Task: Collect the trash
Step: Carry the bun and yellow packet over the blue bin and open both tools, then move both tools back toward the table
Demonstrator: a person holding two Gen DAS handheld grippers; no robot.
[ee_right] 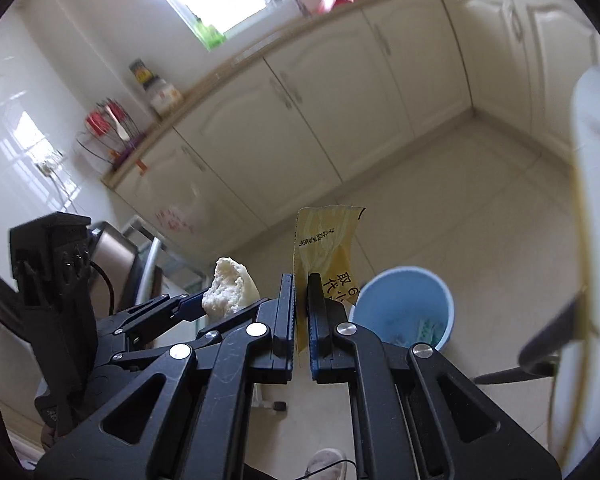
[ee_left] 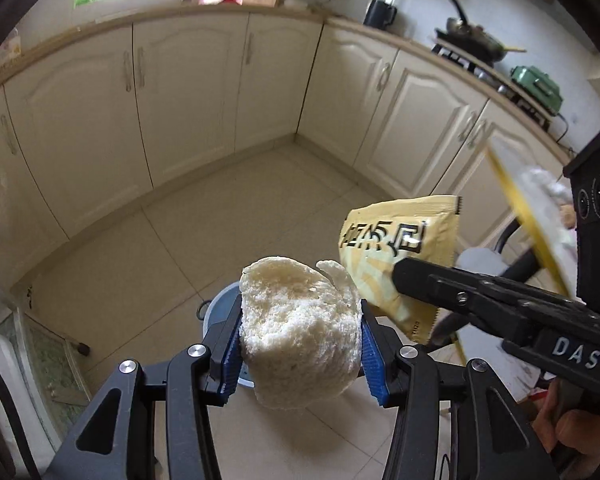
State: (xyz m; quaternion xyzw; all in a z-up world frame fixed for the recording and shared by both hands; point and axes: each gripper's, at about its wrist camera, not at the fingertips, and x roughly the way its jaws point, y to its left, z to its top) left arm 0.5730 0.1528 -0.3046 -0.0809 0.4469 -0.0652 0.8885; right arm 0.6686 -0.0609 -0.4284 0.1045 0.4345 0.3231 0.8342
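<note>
Both grippers loaded, held over the kitchen floor near the blue bin.

Left gripper [ee_left: 298, 354]: blue pads clamped on either side of a torn, pale piece of bread [ee_left: 296, 328]; the bread bulges above and below the pads. Right gripper [ee_right: 301, 320]: jaws clenched almost flat on a yellow wrapper [ee_right: 326, 252] with dark printed characters, which sticks up past the fingertips. In the left wrist view the wrapper hangs just right of the bread, not touching it. Blue bin [ee_right: 404, 308] stands on the tiled floor [ee_left: 228, 208], below and beyond both grippers; some scraps lie in its bottom. Cream cabinets [ee_left: 188, 92] line the walls behind. Part of a hand [ee_left: 572, 436] shows at the right gripper's handle.
</note>
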